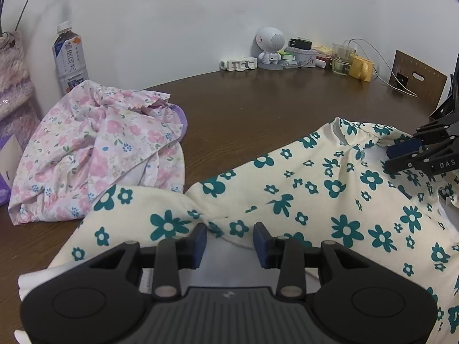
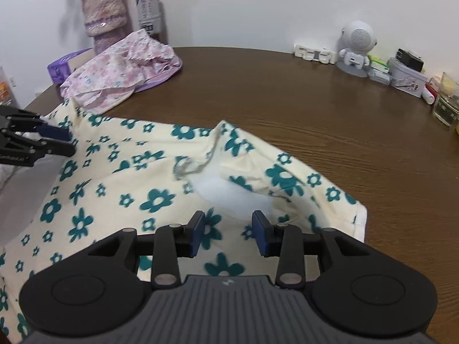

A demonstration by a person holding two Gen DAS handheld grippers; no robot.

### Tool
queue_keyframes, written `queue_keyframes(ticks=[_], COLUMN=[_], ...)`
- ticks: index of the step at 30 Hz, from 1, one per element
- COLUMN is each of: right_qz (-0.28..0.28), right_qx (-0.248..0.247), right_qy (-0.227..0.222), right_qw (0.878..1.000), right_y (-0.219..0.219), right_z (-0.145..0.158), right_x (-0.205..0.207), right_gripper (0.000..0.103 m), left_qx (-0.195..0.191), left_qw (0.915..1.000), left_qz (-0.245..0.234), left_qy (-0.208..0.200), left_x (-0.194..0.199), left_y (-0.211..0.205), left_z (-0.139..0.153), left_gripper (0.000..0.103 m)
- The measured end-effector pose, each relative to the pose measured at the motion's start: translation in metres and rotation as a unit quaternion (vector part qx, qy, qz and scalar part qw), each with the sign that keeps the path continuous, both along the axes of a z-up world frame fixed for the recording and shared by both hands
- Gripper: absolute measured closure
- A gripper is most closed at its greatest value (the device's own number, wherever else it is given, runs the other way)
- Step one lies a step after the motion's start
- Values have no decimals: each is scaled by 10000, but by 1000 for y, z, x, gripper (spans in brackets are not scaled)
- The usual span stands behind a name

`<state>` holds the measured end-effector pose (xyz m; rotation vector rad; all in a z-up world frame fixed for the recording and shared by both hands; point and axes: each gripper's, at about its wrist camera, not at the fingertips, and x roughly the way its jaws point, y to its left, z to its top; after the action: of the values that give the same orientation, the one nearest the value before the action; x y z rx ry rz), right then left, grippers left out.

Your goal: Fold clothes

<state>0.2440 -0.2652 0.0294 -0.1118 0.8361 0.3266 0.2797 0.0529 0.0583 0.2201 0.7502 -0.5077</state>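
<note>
A cream garment with teal flowers (image 1: 315, 189) (image 2: 137, 177) lies spread on the brown table (image 1: 258, 106), neckline and white inside showing. My left gripper (image 1: 230, 242) is open low over the garment's left part, a raised fold of cloth lying just ahead between its blue pads. My right gripper (image 2: 228, 233) is open over the right part, just short of the neck opening. Each gripper shows from the side in the other's view, the right one (image 1: 391, 156) and the left one (image 2: 71, 142), both over the cloth. A crumpled pink floral garment (image 1: 100, 149) (image 2: 123, 63) lies at the far left.
A tea bottle (image 1: 70, 57), a fuzzy pink vase (image 2: 104, 14) and a purple pack (image 2: 58, 68) stand behind the pink garment. Along the wall are a white robot figure (image 1: 269, 47), a tin (image 2: 407, 78), a yellow mug (image 1: 361, 67), glass jars (image 2: 446, 106) and a cardboard piece (image 1: 418, 77).
</note>
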Motion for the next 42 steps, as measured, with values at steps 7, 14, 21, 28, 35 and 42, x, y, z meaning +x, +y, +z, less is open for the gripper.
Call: queue_keyframes(ticks=[7,14,21,28,35,42], right_qz=[-62,-200,-309,-293,-299,-239], right_qx=[83,72,90,48,36,-84], right_qy=[70,45,59,70,71,67], right_qw=[9999,9998,9995,9995,9995,9997], right_y=[2,-4,-9,0,8,12], right_z=[5,3,2,4,5,9], right_x=[-11,-19,-19,-15,-18,-21], right_gripper=[63,61,61,61,61,61], left_qx=[108,42,30,47,4,5], left_qw=[9996,9989,9988,9989,9991,9989], left_qz=[238,406,471,457,420,464], left_qy=[-128,-214,-88,-117,-71,-34], left_x=[-11,-10,-6,-9,-18,-25], left_y=[-2,-2,-3,-6,-11,-11], left_z=[3,4,5,7,7,8], left_gripper=[68,68,68,67,65,62])
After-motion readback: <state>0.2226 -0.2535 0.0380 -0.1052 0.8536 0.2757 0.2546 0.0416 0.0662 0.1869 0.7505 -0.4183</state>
